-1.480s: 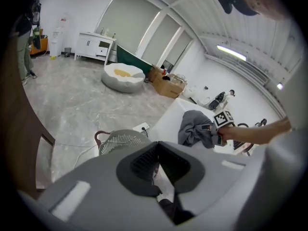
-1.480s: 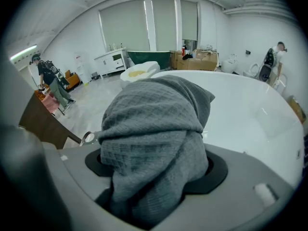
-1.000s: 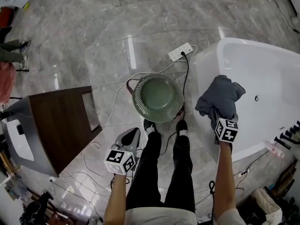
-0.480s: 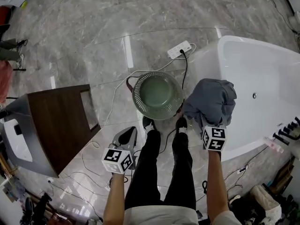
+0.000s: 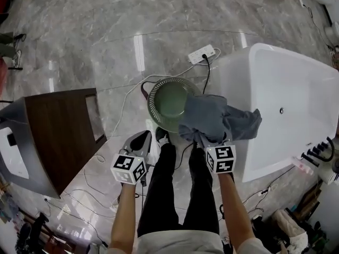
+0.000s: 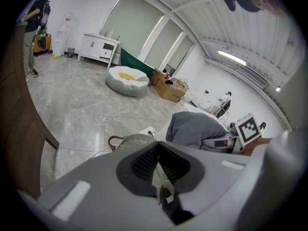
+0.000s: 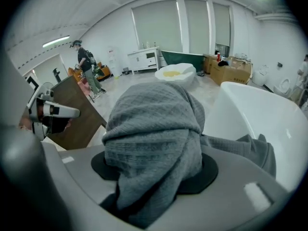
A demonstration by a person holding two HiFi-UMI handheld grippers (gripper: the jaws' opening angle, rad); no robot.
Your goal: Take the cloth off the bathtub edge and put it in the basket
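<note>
Head view: my right gripper [image 5: 205, 139] holds the grey cloth [image 5: 212, 118] over the right rim of the green basket [image 5: 153, 97], beside the bathtub [image 5: 275, 78]. Left gripper view: the jaws of my left gripper [image 6: 161, 179] meet, empty. Right gripper view: jaws clamp the bunched cloth.

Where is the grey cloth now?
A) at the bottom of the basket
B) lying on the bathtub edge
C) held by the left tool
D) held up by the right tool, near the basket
D: the right tool is shut on the grey cloth and holds it up beside the basket.
</note>
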